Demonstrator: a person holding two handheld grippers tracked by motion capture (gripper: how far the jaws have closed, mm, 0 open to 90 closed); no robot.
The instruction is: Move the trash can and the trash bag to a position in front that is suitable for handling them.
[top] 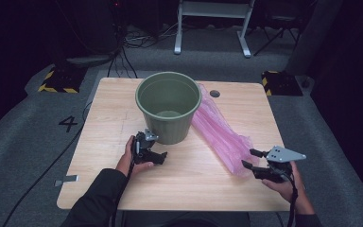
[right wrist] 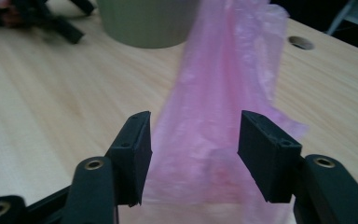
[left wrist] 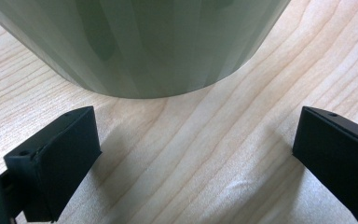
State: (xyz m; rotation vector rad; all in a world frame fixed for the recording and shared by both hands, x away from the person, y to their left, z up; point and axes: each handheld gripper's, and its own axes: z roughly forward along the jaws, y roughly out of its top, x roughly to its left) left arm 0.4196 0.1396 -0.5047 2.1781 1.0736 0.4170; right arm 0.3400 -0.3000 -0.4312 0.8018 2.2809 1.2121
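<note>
Closest to the person, the right gripper (top: 251, 160) sits near the table's (top: 184, 189) front right corner with its jaws spread wide, one on each side of the near end of the pink plastic bag (top: 220, 132). In the right gripper view the bag (right wrist: 219, 107) runs between the jaws, but nothing is pinched yet. Whether either jaw touches the plastic, can't tell.

A bit further in, the left gripper (top: 163, 153) is low on the wood, also wide open and holding nothing, pointed at the base of the green bucket (top: 168, 106). The bucket wall (left wrist: 144, 46) is just ahead of the jaws, not touching.

The bucket stands upright mid-table, and the bag lies flat, stretching from its right side back toward the far edge.
</note>
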